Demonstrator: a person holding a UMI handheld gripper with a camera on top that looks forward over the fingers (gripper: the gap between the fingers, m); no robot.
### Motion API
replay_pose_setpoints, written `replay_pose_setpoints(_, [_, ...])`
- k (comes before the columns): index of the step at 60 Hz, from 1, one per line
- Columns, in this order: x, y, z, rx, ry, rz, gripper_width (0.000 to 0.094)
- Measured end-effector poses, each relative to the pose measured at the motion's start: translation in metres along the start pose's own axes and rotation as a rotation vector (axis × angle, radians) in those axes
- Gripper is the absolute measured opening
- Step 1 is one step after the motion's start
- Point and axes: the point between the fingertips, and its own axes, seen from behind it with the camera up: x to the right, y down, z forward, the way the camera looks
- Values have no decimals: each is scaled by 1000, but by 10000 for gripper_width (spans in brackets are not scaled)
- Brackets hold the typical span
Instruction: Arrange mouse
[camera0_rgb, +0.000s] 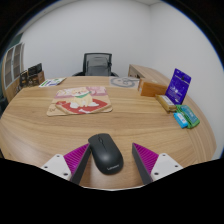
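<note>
A black computer mouse (106, 156) lies on the wooden table (130, 115), between my two fingers near the table's front edge. My gripper (111, 160) is open, with a gap between the mouse and each magenta pad. The left pad (77, 157) and the right pad (147, 157) flank the mouse. A mouse mat with a pink cartoon print (77, 100) lies further ahead, to the left of the middle of the table.
A wooden box (152, 87), a purple box (180, 83) and teal packets (185, 117) stand at the right. A round disc (124, 82) and an office chair (97, 64) are at the far side. Shelves (14, 72) stand at the left.
</note>
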Motion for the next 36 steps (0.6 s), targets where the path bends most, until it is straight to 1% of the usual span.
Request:
replay_pose_setpoints(29, [9, -20, 33, -6, 16, 15, 859])
replay_pose_setpoints(32, [6, -20, 34, -11, 5, 25, 807])
replay_pose_setpoints(36, [1, -19, 36, -15, -15, 34, 655])
